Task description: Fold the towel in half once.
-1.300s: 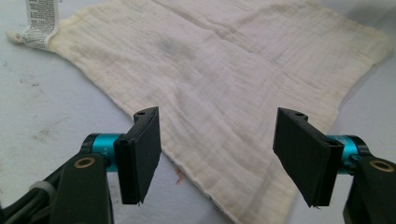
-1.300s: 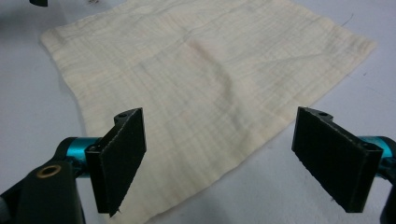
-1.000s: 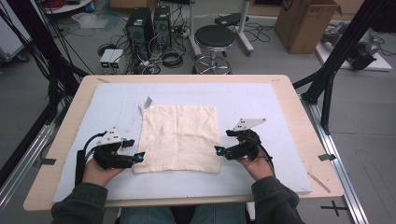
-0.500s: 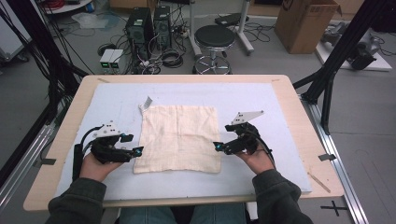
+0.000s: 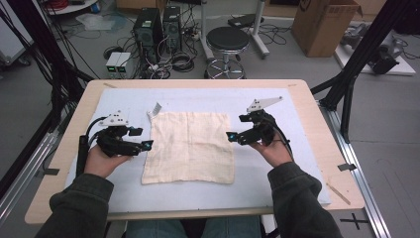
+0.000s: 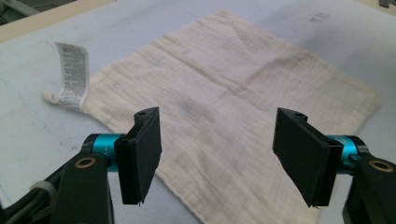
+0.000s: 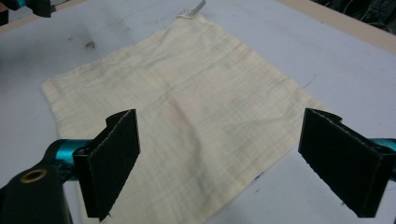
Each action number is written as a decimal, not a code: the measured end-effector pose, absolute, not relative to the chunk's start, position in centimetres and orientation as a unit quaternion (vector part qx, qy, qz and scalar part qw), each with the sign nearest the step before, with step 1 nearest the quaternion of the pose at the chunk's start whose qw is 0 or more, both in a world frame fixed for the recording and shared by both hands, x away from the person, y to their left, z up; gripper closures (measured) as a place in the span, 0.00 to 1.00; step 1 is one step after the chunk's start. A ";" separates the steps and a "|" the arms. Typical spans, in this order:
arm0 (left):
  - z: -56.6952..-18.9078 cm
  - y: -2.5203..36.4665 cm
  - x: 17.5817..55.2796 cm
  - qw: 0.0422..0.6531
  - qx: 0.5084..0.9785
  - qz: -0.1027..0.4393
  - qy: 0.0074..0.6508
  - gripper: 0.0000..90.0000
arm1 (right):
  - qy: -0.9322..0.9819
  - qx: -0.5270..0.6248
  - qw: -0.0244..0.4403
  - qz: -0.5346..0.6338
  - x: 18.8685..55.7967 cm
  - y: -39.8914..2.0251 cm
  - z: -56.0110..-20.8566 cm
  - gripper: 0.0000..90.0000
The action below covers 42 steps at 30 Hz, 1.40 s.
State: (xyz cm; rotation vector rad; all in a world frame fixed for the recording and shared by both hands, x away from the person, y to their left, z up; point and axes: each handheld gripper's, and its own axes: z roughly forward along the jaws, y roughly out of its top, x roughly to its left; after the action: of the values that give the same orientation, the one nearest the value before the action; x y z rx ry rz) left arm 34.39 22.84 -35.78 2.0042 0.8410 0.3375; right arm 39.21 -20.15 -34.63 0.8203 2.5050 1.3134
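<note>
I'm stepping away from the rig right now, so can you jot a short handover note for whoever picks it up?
Left tongs: open, holding nothing, beside the cloth's left edge.
Right tongs: open, holding nothing, beside its right edge.
Cream cloth: spread flat on the pale mat, its label at the far left corner.
Done: nothing visible; the cloth lies unfolded with no grip on it.
Left: probably take the edges and fold it.

A cream, faintly creased cloth (image 5: 190,146) lies spread flat mid-bench, nearer the front edge, its white tag (image 5: 155,109) at the far-left corner.
</note>
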 end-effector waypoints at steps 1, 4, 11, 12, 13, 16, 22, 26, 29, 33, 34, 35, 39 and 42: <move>-35.5 22.8 34.6 0.457 0.810 0.137 0.342 0.37 | 0.845 0.279 0.101 0.444 39.5 -20.2 -34.4 0.13; -34.9 22.8 35.4 0.460 0.808 0.136 0.342 0.37 | 0.845 0.283 0.100 0.443 40.5 -20.2 -33.8 0.14; -32.9 23.2 37.8 0.461 0.804 0.146 0.347 0.37 | 0.847 0.286 0.101 0.437 42.8 -19.7 -32.5 0.14; -32.7 23.2 38.2 0.459 0.804 0.149 0.347 0.37 | 0.847 0.287 0.102 0.435 43.3 -19.6 -32.3 0.14; -32.5 23.2 38.6 0.459 0.804 0.152 0.346 0.37 | 0.847 0.290 0.102 0.434 43.6 -19.5 -32.2 0.14; -32.1 23.1 39.7 0.462 0.800 0.155 0.350 0.38 | 0.843 0.300 0.103 0.434 44.8 -19.5 -32.4 0.14; -33.1 22.7 41.8 0.459 0.796 0.163 0.359 0.40 | 0.842 0.315 0.099 0.425 46.4 -19.2 -33.7 0.16; -34.3 22.5 43.0 0.440 0.801 0.165 0.371 0.39 | 0.836 0.325 0.095 0.431 47.3 -19.1 -34.5 0.16; -35.2 22.2 43.8 0.435 0.800 0.161 0.380 0.39 | 0.834 0.334 0.098 0.428 48.0 -19.1 -35.1 0.17; -36.0 22.1 44.4 0.431 0.799 0.157 0.388 0.39 | 0.831 0.344 0.094 0.426 48.6 -19.1 -35.7 0.17; -36.2 22.1 44.5 0.431 0.799 0.155 0.390 0.39 | 0.831 0.346 0.095 0.425 48.7 -19.1 -35.8 0.17; -36.3 22.0 44.6 0.430 0.799 0.154 0.391 0.39 | 0.832 0.345 0.099 0.424 48.8 -19.0 -36.0 0.17; -36.8 21.8 44.9 0.420 0.802 0.161 0.393 0.38 | 0.831 0.352 0.098 0.420 49.2 -18.9 -36.4 0.18; -37.0 21.8 45.1 0.419 0.800 0.162 0.398 0.37 | 0.833 0.354 0.099 0.414 49.5 -18.8 -36.8 0.19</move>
State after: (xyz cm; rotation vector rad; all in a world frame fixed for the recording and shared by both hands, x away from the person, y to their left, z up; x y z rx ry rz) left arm 45.09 21.80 -37.03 2.0048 0.9989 0.4057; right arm 49.47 -18.82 -36.78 1.0468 2.4623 1.2256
